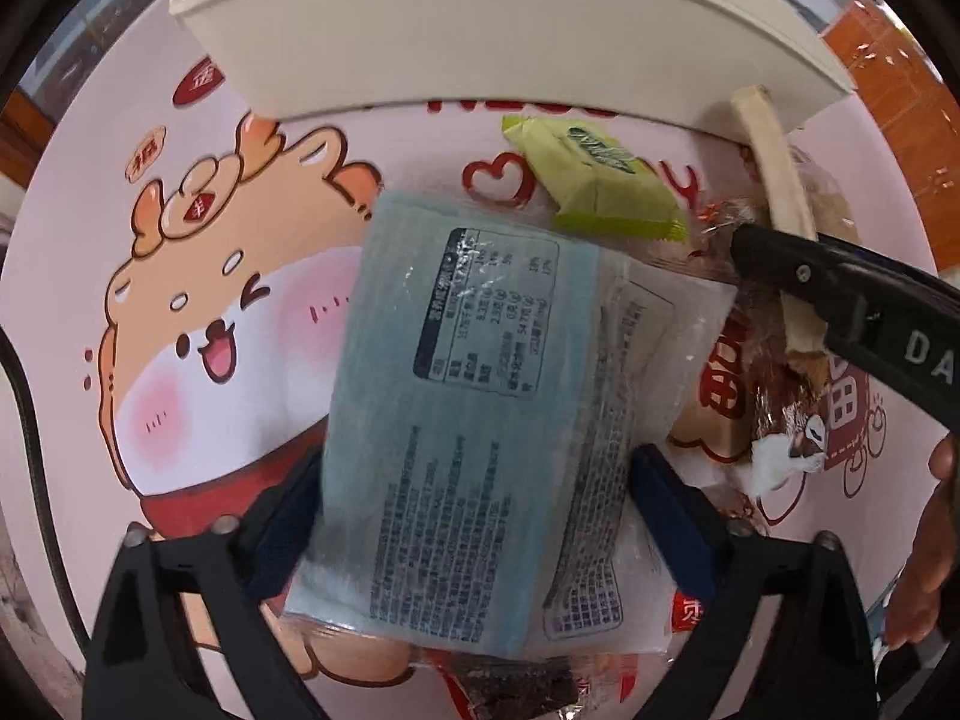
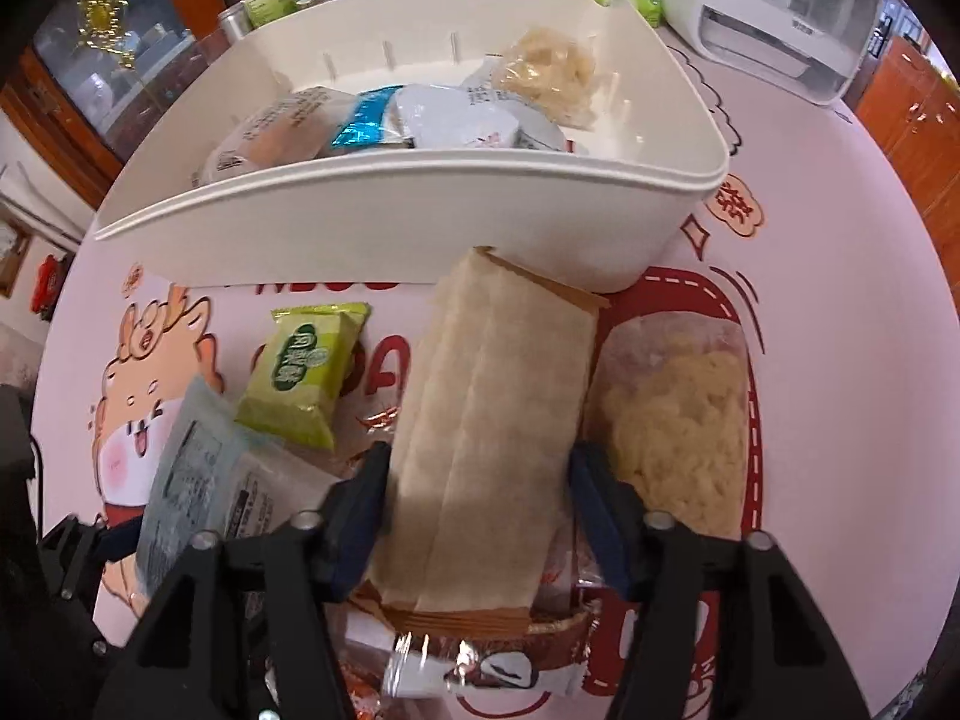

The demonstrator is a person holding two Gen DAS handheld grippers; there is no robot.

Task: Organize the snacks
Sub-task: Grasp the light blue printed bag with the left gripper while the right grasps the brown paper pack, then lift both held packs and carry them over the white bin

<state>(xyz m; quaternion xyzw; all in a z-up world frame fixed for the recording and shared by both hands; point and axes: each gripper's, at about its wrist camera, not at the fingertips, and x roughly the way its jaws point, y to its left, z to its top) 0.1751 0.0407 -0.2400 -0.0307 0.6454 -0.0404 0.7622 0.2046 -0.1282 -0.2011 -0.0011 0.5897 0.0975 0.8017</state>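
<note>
The left tongs (image 1: 474,516) are nearest to the left wrist camera, pointing steeply down, and between the two dark blue pads (image 1: 672,516) sits a pale blue packet (image 1: 456,396). This packet is flat, with its printed back side up, showing a black nutrition table and lines of small text. Its right half is more clear and whitish. The pads stand wide, at the two long edges of the packet, but whether they press on it I cannot tell.

In the right wrist view, the right tongs (image 2: 480,516) also point down and they grasp a beige packet (image 2: 492,444) at its two sides. This packet is long, matt and paper-like, with brown edges at both ends, and it stands tilted toward the white bin (image 2: 420,222). Its far end is close to the bin's wall.

All this is on a bench (image 2: 840,300) covered with a pink cartoon print. A small green snack (image 2: 306,372) lies on the bench between the two packets, in front of the bin. A clear bag of pale yellow pieces (image 2: 678,420) lies just right of the beige packet. Under the right tongs there is a brown and white wrapper (image 2: 480,666). Inside the bin several snacks already lie: a round bun (image 2: 270,144) in clear wrap, a white and blue packet (image 2: 456,120), and another bag of pale pieces (image 2: 552,72).

In the left view, a part of a person's hand (image 1: 930,540) shows at the right edge.
</note>
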